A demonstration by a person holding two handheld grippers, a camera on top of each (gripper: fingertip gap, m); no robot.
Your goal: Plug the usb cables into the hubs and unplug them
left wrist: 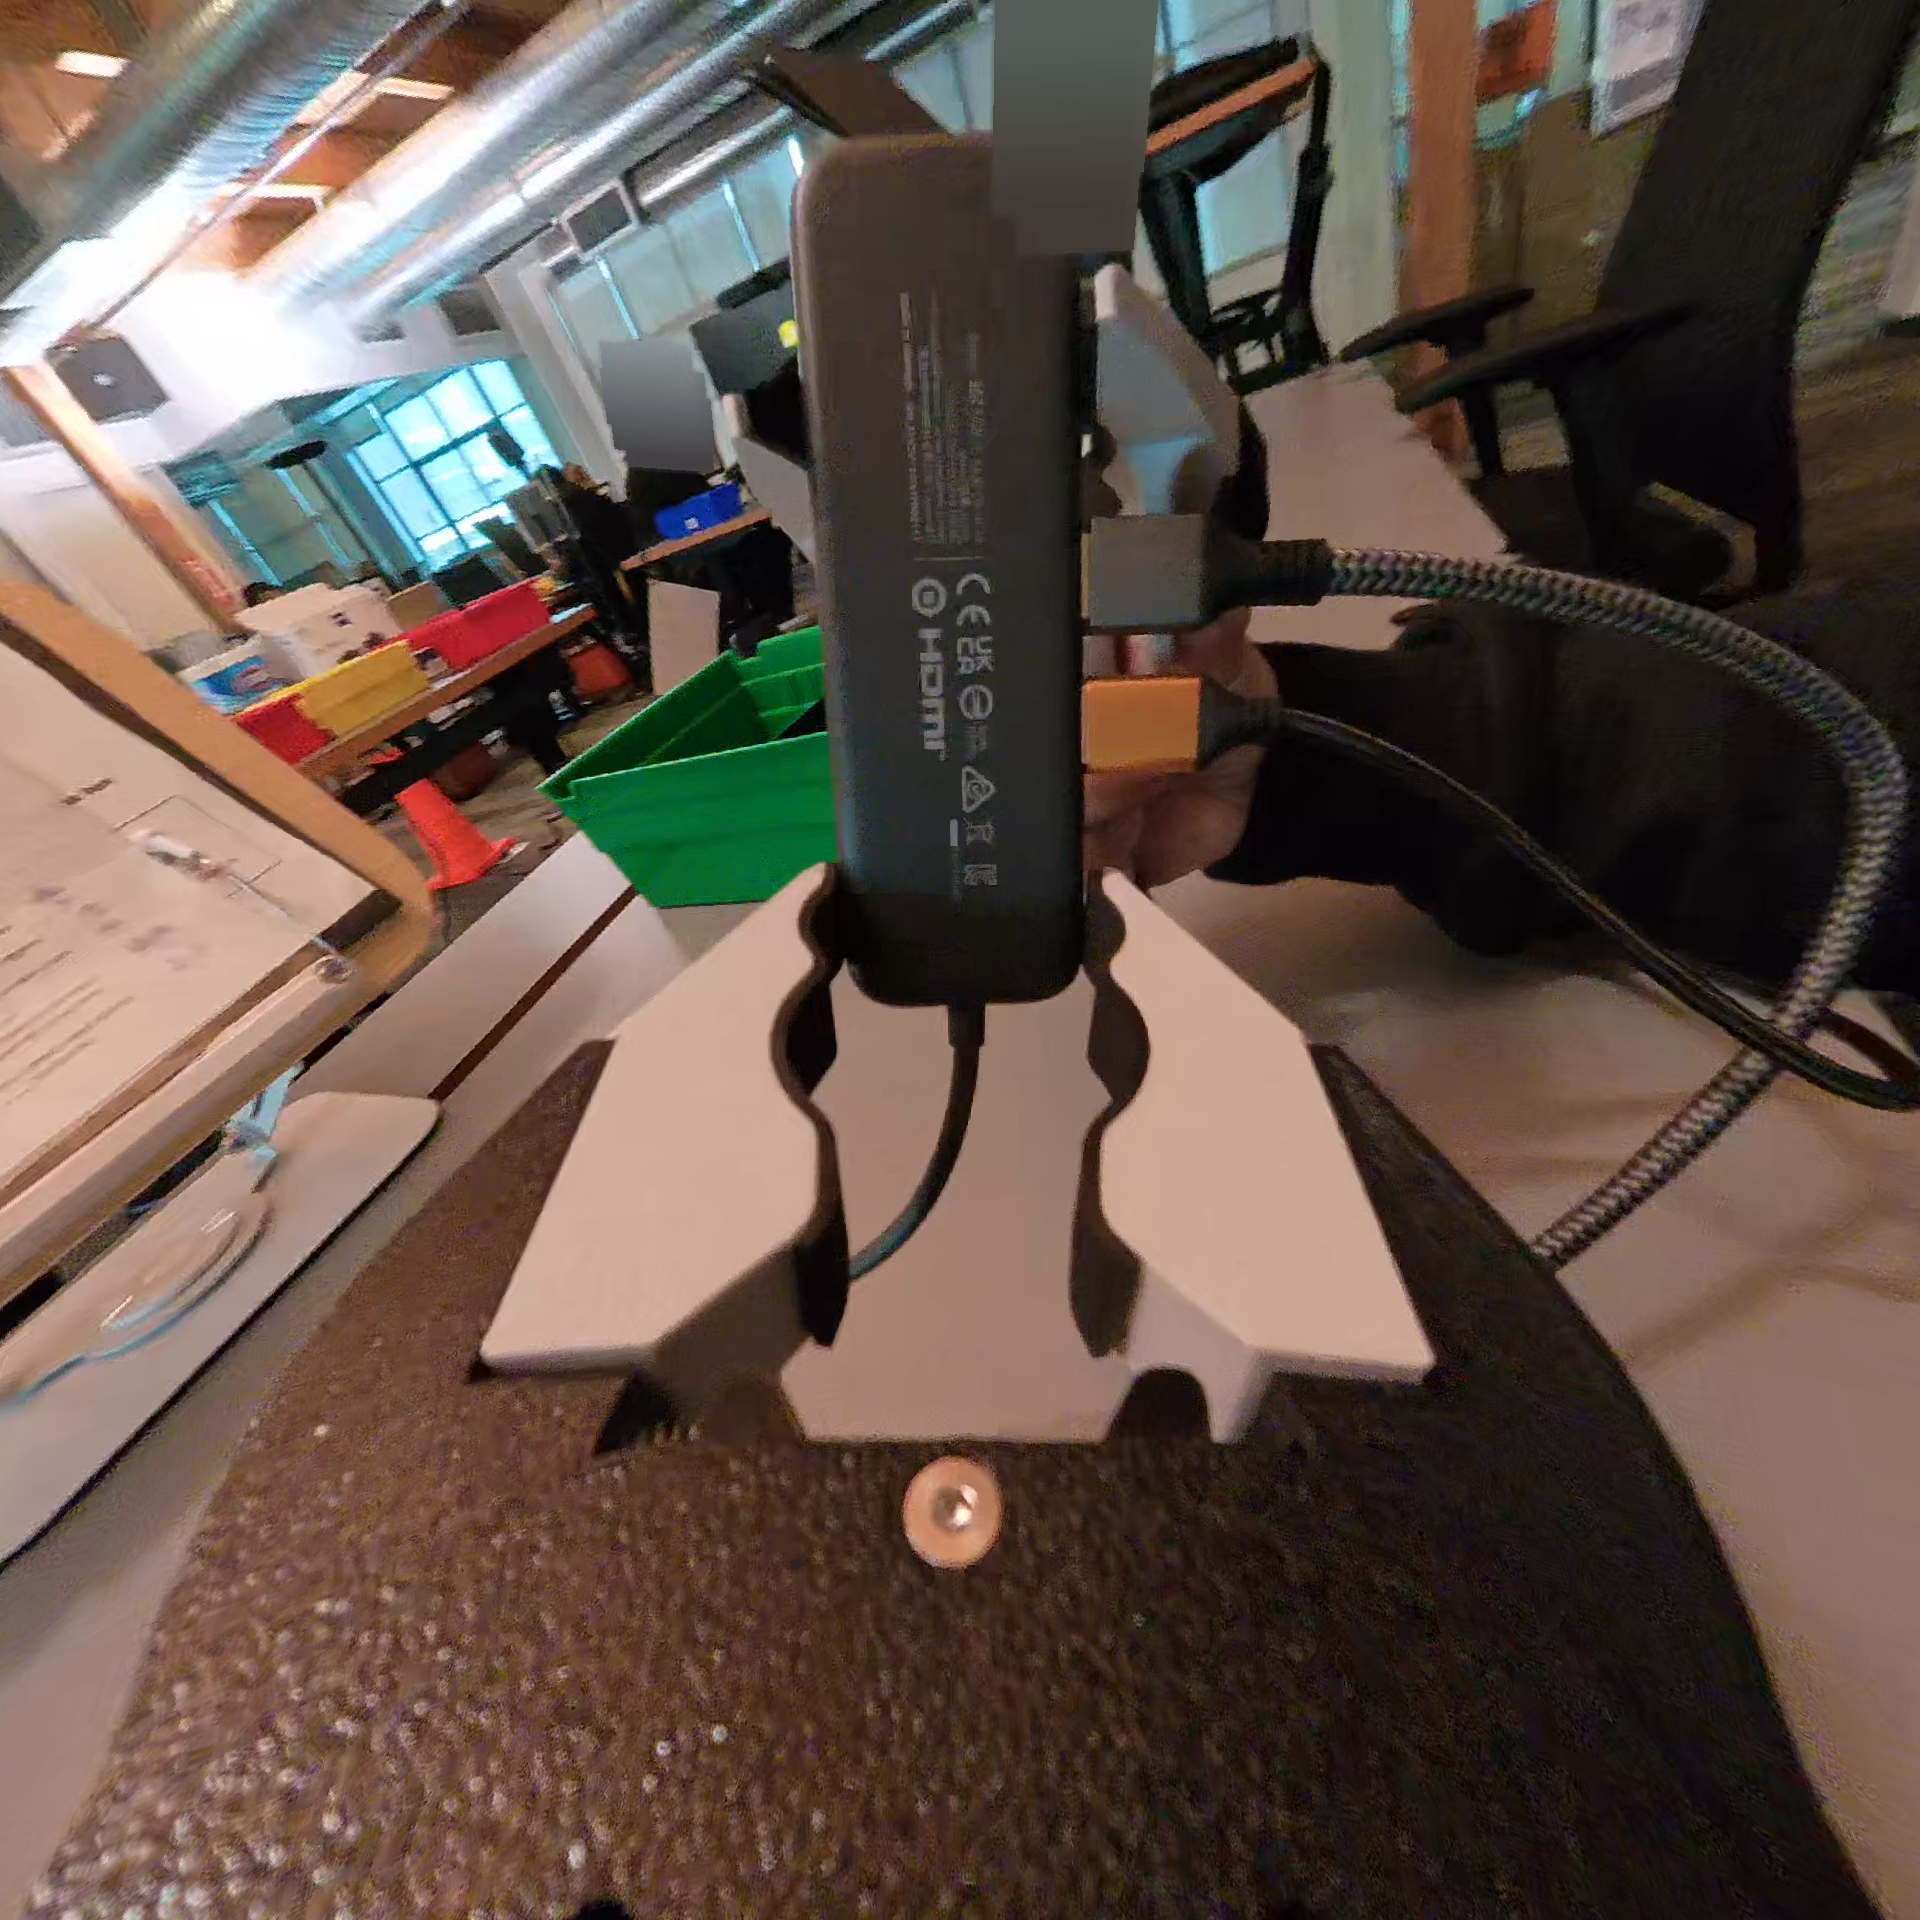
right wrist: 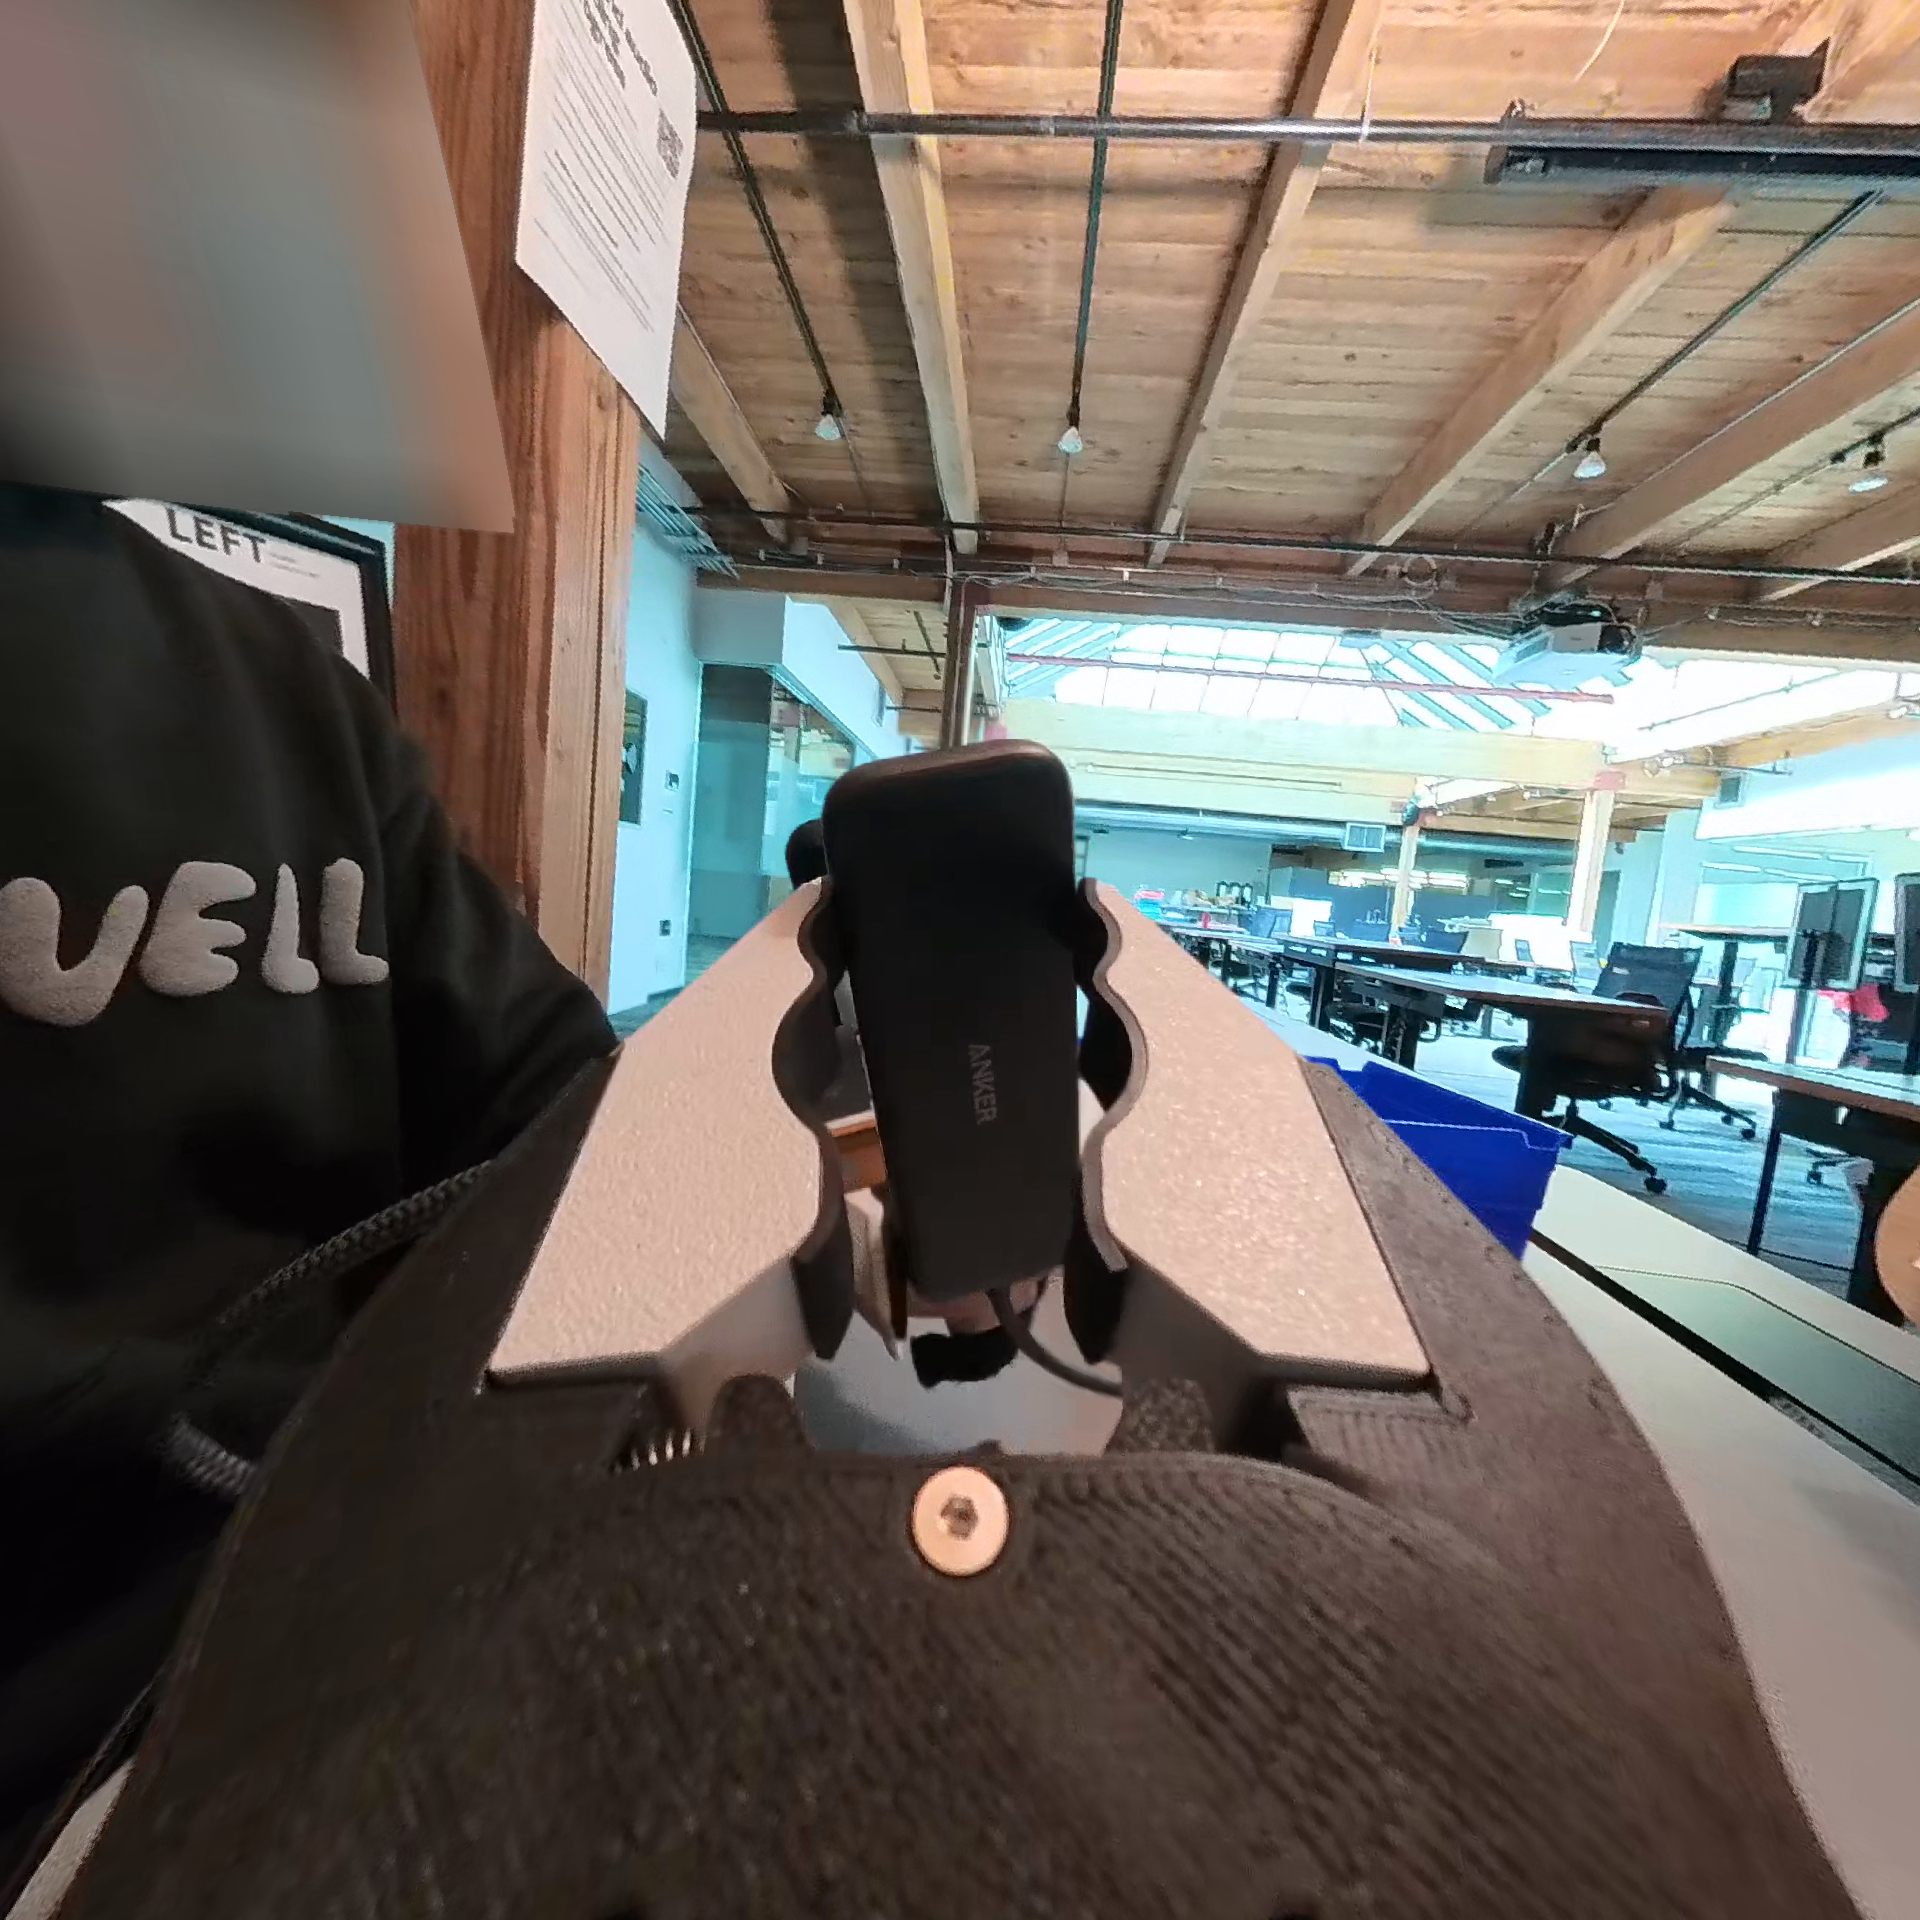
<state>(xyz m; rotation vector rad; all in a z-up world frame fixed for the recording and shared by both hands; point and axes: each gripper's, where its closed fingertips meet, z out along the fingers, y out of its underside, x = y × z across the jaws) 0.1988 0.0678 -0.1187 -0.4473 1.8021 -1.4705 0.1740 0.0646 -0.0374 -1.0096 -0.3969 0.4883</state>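
The left gripper (left wrist: 961,935) pinches the near end of a dark hub (left wrist: 940,540), whose long axis runs straight forward, away from the tongs, with its own thin cord (left wrist: 935,1143) hanging back between the two fingers. On the right long edge of this hub, two plugs sit side by side: an orange plug (left wrist: 1138,722) nearer to the tongs, and a grey plug (left wrist: 1143,571) with a braided cable (left wrist: 1621,613) just beyond it. Both stick out sideways, so in my judgement any pull must go to the right, across the hub's long axis, not along it.

In the left wrist view, the fingers of the other gripper seem to reach the hub from the far right side, near the grey plug, with a hand (left wrist: 1195,769) in a dark sleeve behind. The right gripper (right wrist: 956,1039) is closed around the sides of a dark hub (right wrist: 961,997); whether this is the same one, I cannot tell. Farther off, a green bin (left wrist: 707,800) stands toward the far edge of the tabletop (left wrist: 1455,1122).
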